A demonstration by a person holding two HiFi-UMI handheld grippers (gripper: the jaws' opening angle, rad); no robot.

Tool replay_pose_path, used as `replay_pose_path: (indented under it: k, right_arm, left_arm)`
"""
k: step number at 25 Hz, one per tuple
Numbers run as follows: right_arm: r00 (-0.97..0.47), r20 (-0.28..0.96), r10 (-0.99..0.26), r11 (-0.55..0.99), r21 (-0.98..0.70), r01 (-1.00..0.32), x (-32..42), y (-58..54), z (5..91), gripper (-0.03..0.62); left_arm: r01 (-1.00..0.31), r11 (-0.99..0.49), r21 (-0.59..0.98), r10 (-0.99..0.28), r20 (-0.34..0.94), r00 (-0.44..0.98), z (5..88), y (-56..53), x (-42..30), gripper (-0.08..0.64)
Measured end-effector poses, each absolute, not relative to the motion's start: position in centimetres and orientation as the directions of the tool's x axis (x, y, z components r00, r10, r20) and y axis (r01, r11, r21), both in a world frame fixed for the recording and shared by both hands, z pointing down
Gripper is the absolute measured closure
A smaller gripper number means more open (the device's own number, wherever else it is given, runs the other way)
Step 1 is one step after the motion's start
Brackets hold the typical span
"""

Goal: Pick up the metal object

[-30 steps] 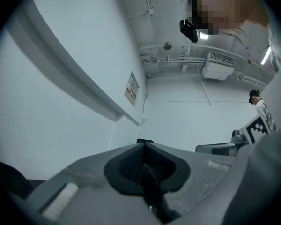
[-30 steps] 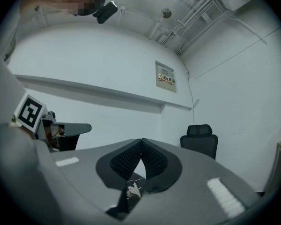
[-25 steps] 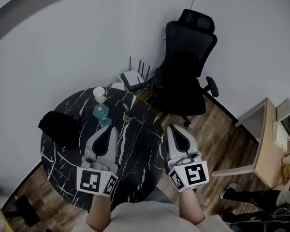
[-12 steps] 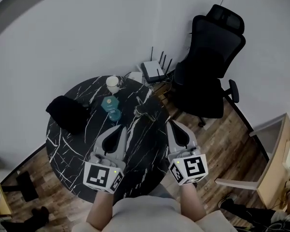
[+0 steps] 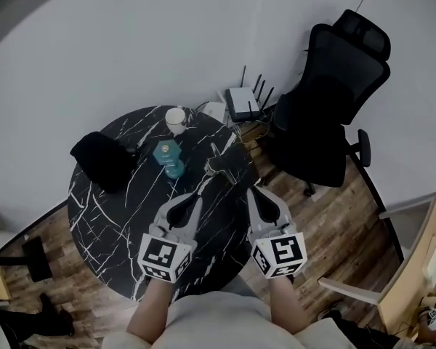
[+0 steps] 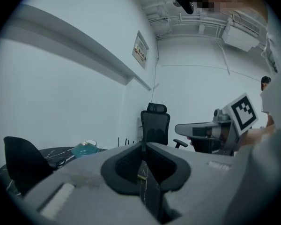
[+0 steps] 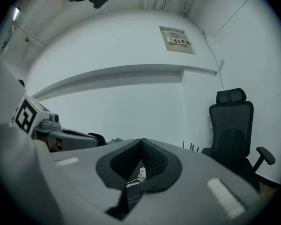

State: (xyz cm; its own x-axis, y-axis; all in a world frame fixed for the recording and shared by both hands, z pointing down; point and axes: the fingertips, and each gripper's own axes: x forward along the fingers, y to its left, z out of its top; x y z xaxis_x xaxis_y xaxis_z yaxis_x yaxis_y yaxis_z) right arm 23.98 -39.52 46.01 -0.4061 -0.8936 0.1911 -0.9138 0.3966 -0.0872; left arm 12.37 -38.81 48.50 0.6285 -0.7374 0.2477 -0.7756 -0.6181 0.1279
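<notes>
A small metal object (image 5: 216, 152) lies near the far right edge of the round black marble table (image 5: 109, 217), beside a dark clutter. My left gripper (image 5: 202, 187) hovers over the table's near right part, shut, with nothing held. My right gripper (image 5: 250, 190) hangs beside it over the table's right edge, also shut and empty. In the left gripper view the jaws (image 6: 143, 147) meet at the tips, and a small brassy bit (image 6: 141, 177) shows below them. In the right gripper view the jaws (image 7: 141, 141) touch too, with a small metal piece (image 7: 140, 174) seen under them.
A teal bottle (image 5: 168, 156), a white cup (image 5: 176, 116) and a black bag (image 5: 102, 161) sit on the table's far half. A black office chair (image 5: 327, 115) and a white router (image 5: 243, 103) stand beyond the table on the wooden floor. A desk corner (image 5: 414, 267) is at the right.
The view has swung, so table and chair sit further right in the picture. Both grippers have come closer together, the left one angling right. Both stay shut.
</notes>
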Motion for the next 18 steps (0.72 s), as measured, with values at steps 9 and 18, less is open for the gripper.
replay_pose_path:
  k: [9,18]
  right_arm:
    - [-0.44,0.242,-0.865,0.433,-0.083,-0.898,25.3,-40.5,48.1,0.593]
    - [-0.429,0.295,-0.854,0.424,-0.084,-0.902,27.6,-40.7,50.0,0.592]
  left_arm:
    - [-0.748,-0.639,0.18,-0.66,0.371,0.653,55.1,-41.5,14.3,0.436]
    - [-0.714,-0.688,0.131,-0.575,0.502,0.646,61.4,-44.9,16.2,0.295]
